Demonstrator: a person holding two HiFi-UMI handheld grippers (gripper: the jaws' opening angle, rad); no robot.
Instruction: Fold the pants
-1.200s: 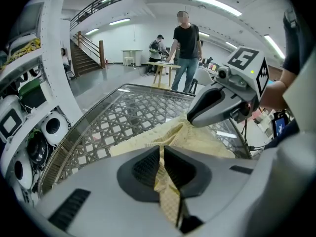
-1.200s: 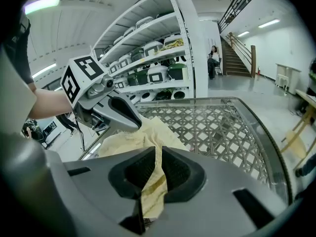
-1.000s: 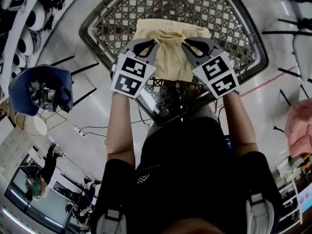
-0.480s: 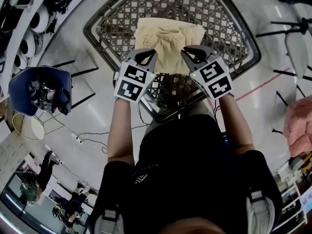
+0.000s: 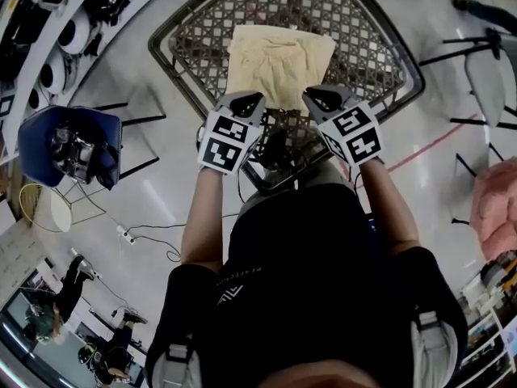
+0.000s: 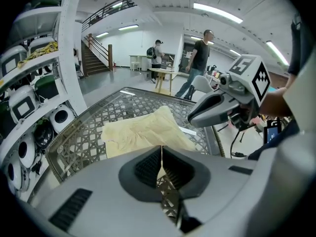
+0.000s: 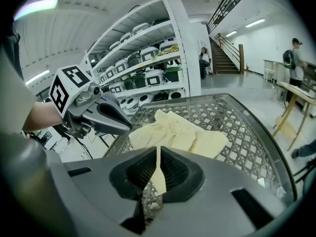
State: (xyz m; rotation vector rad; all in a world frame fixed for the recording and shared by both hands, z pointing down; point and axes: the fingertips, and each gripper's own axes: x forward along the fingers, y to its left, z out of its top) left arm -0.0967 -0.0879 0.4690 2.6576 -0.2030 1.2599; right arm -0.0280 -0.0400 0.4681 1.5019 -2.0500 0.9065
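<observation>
Pale yellow pants lie folded small on a dark lattice table. My left gripper is shut on the near left corner of the pants, and a thin strip of cloth shows between its pads. My right gripper is shut on the near right corner, with a tab of cloth hanging through its jaws. The rest of the pants spreads out beyond both grippers. Each gripper view also shows the other gripper alongside.
The table's near corner points at the person holding the grippers. A blue seat stands on the floor to the left, with cables beside it. Shelves of white appliances run along the left. Pink cloth lies at the far right. People stand far off.
Both grippers have drawn back toward the person and the table's near corner, each keeping its hold on the pants' near edge. The pants lie flatter than before.
</observation>
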